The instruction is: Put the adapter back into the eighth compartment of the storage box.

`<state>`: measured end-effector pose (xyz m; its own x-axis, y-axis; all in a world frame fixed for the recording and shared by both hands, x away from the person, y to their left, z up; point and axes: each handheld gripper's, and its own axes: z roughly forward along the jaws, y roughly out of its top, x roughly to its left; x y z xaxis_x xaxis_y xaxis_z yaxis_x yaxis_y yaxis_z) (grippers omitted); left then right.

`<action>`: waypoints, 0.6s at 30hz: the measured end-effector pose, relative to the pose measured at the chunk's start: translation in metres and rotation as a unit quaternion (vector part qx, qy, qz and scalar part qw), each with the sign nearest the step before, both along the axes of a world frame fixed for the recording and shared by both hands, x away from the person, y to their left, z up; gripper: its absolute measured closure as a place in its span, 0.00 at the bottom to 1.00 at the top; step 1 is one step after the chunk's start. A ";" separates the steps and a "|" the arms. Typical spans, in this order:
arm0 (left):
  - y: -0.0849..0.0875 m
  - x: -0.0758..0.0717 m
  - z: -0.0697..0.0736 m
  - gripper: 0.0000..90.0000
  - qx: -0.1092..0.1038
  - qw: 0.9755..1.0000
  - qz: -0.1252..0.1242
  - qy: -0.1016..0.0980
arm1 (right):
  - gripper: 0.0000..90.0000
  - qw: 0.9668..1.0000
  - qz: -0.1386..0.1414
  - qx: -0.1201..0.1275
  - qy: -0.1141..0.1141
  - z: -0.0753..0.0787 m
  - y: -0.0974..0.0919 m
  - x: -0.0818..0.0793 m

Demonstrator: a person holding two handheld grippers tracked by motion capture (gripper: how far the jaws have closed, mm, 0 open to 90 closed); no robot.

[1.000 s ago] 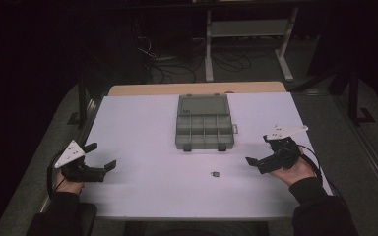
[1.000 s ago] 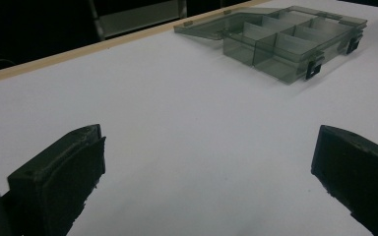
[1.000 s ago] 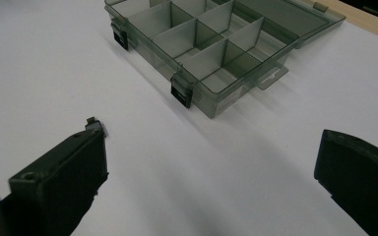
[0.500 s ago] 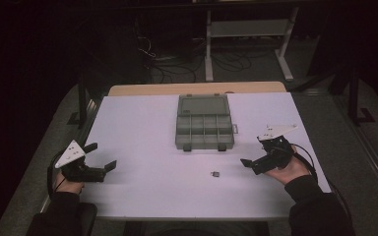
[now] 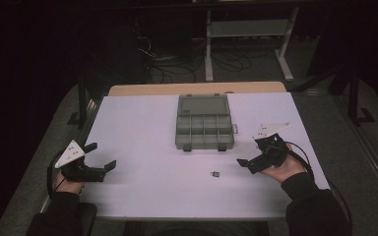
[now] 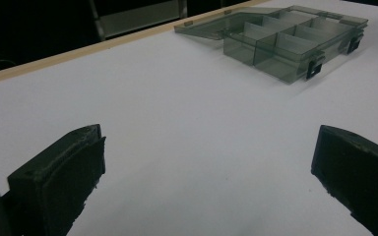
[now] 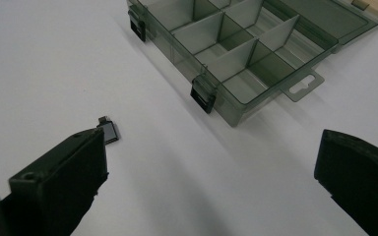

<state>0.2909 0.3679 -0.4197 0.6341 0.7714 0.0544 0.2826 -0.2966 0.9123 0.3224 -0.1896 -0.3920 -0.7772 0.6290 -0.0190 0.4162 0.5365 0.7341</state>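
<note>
Because the right claw [image 7: 211,182] gapes wide beside the tiny chip [image 7: 110,132], its jaw could knock it across the table [image 7: 44,64].

Light: dim all round, only the tabletop bright, far room lost in black.
Table [image 5: 142,123]: white top, wide and matte, wooden edge strip [image 5: 197,88] peeking out along the far side.
Floor [image 5: 354,147]: grey, dull, spreading out to either side of the table.
Cables [image 5: 177,64]: dark tangle snaking across the floor just behind the table.
Stand [image 5: 248,29]: pale metal frame, two legs splayed forward, crossbar and low shelf, well back from the table.
Posts: dark upright at far left [image 5: 81,98], another at far right [image 5: 357,93], each on a flat foot.
Walls: swallowed in shadow, cannot tell.
</note>
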 end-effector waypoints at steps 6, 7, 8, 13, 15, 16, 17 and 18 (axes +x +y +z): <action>0.000 0.000 0.000 0.00 0.001 1.000 0.000 0.000 | 0.00 1.000 0.012 -0.003 0.005 0.000 0.006 0.001; 0.000 0.000 0.000 0.00 0.000 1.000 -0.001 0.000 | 0.00 1.000 0.013 -0.004 0.008 0.000 0.007 0.001; 0.000 0.000 0.000 0.00 0.001 1.000 -0.001 0.001 | 0.00 1.000 0.016 -0.006 0.008 0.000 0.008 0.001; 0.000 0.000 0.000 0.00 0.001 1.000 0.000 0.000 | 0.00 1.000 0.021 -0.009 0.008 0.001 0.012 0.002; 0.000 0.000 0.000 0.00 0.001 1.000 0.000 0.000 | 0.00 1.000 0.023 -0.011 0.008 0.003 0.014 0.003; 0.000 0.000 0.000 0.00 0.001 1.000 0.000 0.000 | 0.00 1.000 0.024 -0.012 0.007 0.003 0.016 0.003; 0.000 0.000 0.000 0.00 0.001 1.000 0.000 0.000 | 0.00 1.000 0.026 -0.013 0.007 0.004 0.017 0.003; 0.000 0.000 0.000 0.00 0.001 1.000 0.000 0.000 | 0.00 1.000 0.026 -0.013 0.007 0.004 0.017 0.003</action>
<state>0.2909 0.3679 -0.4197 0.6343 0.7710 0.0560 0.2818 -0.2982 0.9120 0.3258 -0.1724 -0.3881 -0.8095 0.5867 -0.0234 0.3977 0.5772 0.7132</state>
